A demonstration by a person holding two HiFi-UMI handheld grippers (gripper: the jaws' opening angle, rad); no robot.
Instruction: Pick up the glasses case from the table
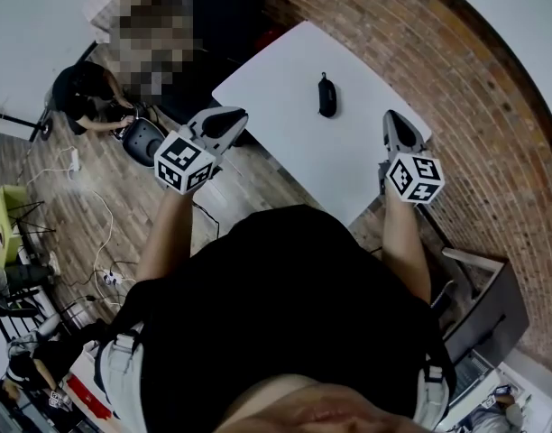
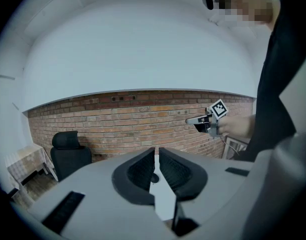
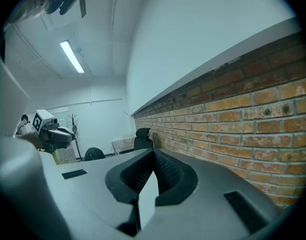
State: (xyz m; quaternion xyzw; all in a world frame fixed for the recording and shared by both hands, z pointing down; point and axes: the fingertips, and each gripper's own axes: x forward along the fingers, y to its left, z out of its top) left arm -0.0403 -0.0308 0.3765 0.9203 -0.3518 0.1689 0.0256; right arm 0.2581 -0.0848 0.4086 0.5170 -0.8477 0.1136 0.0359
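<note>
**Both claws short of the case as I line up at the table's near edge**

The pickup is not yet begun, as I judge it: the slim black zip-up glasses case (image 1: 326, 95) lies untouched on the white rectangular table (image 1: 276, 106), towards its far side and well apart from both claws. My right gripper (image 1: 395, 123) is closed tight and empty. It hangs over the table's near right edge, with the red brick wall (image 1: 474, 88) close on that side. My left gripper (image 1: 229, 117) is at the near left edge, its jaws a thin slit apart with nothing between them. Reach, opening and grasp are all left to do. The tabletop round the case is bare and the case is well clear of every edge, so I have free room from the near side. The wall crowds only the right flank.
</note>
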